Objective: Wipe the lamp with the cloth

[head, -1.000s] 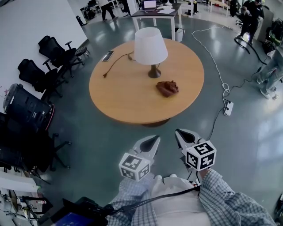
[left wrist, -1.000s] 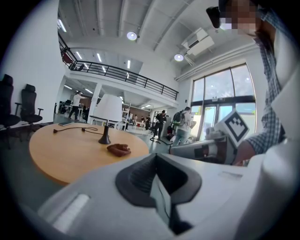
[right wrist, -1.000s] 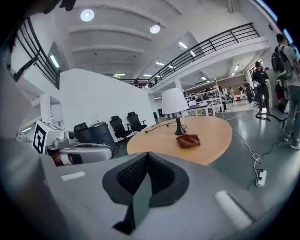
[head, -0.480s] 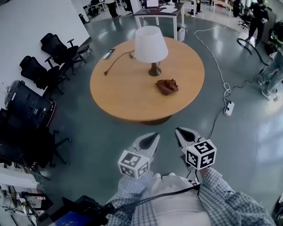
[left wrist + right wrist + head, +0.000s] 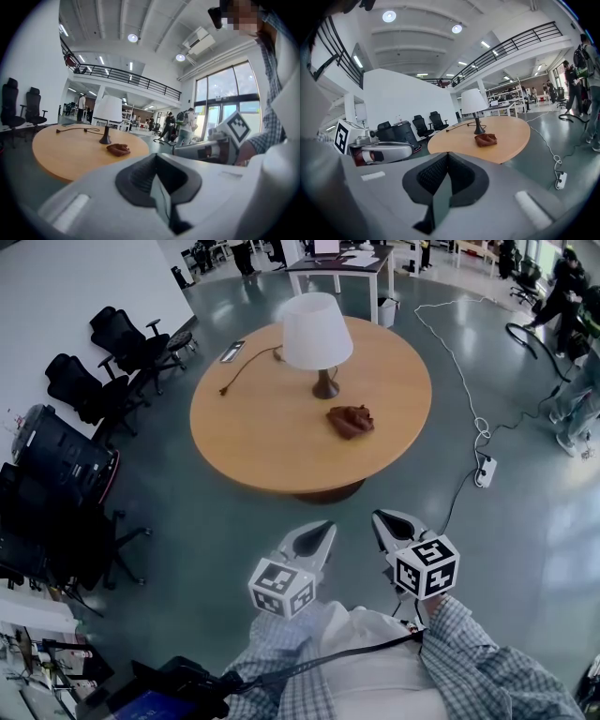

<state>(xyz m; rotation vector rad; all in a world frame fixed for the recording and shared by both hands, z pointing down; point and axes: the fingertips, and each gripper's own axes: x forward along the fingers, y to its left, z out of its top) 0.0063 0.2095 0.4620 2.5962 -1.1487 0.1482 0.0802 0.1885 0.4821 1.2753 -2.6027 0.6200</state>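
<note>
A lamp (image 5: 318,332) with a white shade and a dark base stands on the round wooden table (image 5: 253,437); it also shows in the left gripper view as the lamp (image 5: 107,112) and in the right gripper view as the lamp (image 5: 473,104). A crumpled brown cloth (image 5: 351,420) lies just right of the lamp's base, seen too as the cloth (image 5: 118,149) and the cloth (image 5: 485,139). My left gripper (image 5: 319,533) and right gripper (image 5: 386,526) are both shut and empty, held side by side over the floor, well short of the table's near edge.
A black cord (image 5: 246,369) and a small flat device (image 5: 231,352) lie at the table's far left. Black office chairs (image 5: 127,343) line the left side. A white cable and power strip (image 5: 484,470) trail on the floor at the right. People stand at the far right.
The table, lamp and cloth have shifted slightly in the head view as the head moved. Both grippers stay close to where they were, still shut.
</note>
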